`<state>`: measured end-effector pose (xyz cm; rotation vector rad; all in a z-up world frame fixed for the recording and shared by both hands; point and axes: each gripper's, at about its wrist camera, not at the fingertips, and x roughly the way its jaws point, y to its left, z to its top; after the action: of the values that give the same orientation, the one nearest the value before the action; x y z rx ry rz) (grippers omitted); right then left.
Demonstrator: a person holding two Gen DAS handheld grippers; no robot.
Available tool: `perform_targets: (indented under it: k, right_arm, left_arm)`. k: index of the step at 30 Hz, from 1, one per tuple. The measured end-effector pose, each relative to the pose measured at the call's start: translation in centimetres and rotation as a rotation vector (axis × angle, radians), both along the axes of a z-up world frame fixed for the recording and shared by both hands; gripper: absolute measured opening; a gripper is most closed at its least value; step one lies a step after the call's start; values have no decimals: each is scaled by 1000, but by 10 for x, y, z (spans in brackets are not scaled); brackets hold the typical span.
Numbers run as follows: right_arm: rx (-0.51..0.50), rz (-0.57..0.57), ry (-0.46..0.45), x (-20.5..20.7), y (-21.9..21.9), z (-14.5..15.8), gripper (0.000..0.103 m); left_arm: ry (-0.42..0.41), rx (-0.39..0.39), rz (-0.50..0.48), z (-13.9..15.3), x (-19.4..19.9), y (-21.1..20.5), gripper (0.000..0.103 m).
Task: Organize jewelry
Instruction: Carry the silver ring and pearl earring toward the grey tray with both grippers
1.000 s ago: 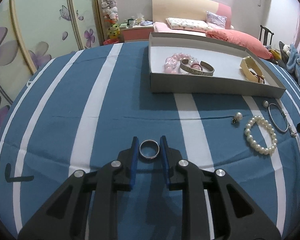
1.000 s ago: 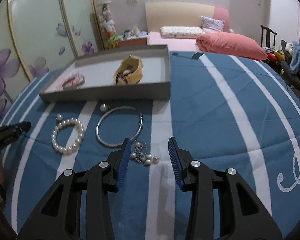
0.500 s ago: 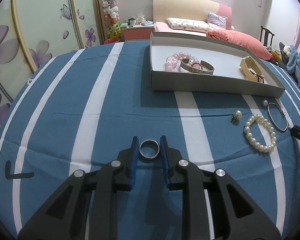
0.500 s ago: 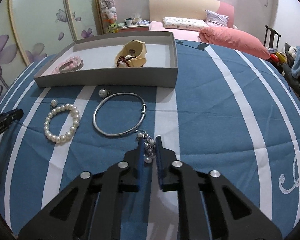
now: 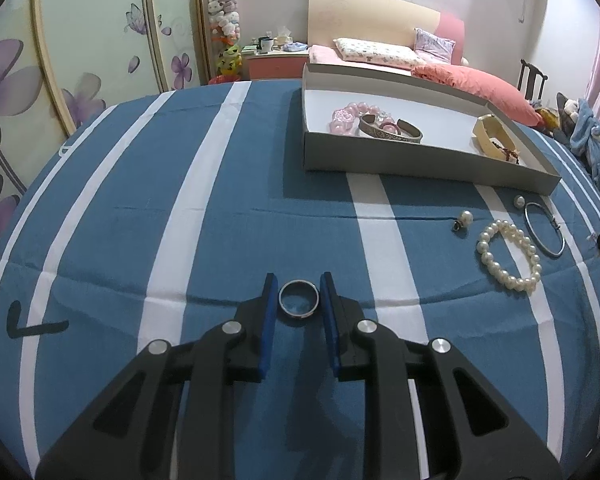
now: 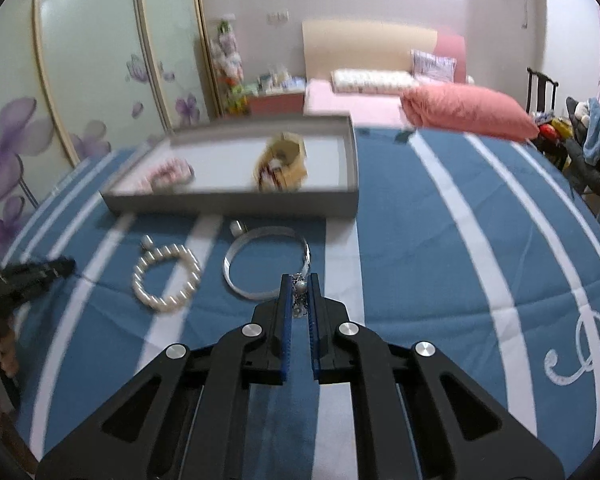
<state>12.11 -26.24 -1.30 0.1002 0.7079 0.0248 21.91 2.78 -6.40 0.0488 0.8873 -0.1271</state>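
Here both grippers are loaded: the left gripper has its jaws closed on a plain silver band ring, and the right gripper has its jaws pinched on a small silver cluster earring with pearl beads, both held low over the blue-and-white striped bedspread. The step in hand looks like carrying each piece to the shallow grey cardboard tray toward the far edge of the bed. Doing it well means keeping the pinch firm on the dangling earring, clearing the tray wall before opening, and releasing onto bare tray floor, apart from the pink bead bracelet, the engraved metal cuff and the cream bangle lying inside.
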Motion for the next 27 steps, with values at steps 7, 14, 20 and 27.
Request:
perform_targets:
  k: [7, 14, 20, 27]
  right_arm:
    - [28, 3, -129, -7, 0, 31, 8]
    - [43, 0, -215, -7, 4, 47, 8]
    - [44, 8, -280, -8, 11, 59, 8]
    - [45, 15, -354, -6, 20, 69, 8]
  left_arm:
    - [-47, -27, 31, 13, -7, 8, 22]
    - [-175, -28, 62, 41, -21, 10, 22]
    - [-294, -13, 64, 63, -29, 1, 22]
    - [-397, -1, 59, 79, -36, -12, 22]
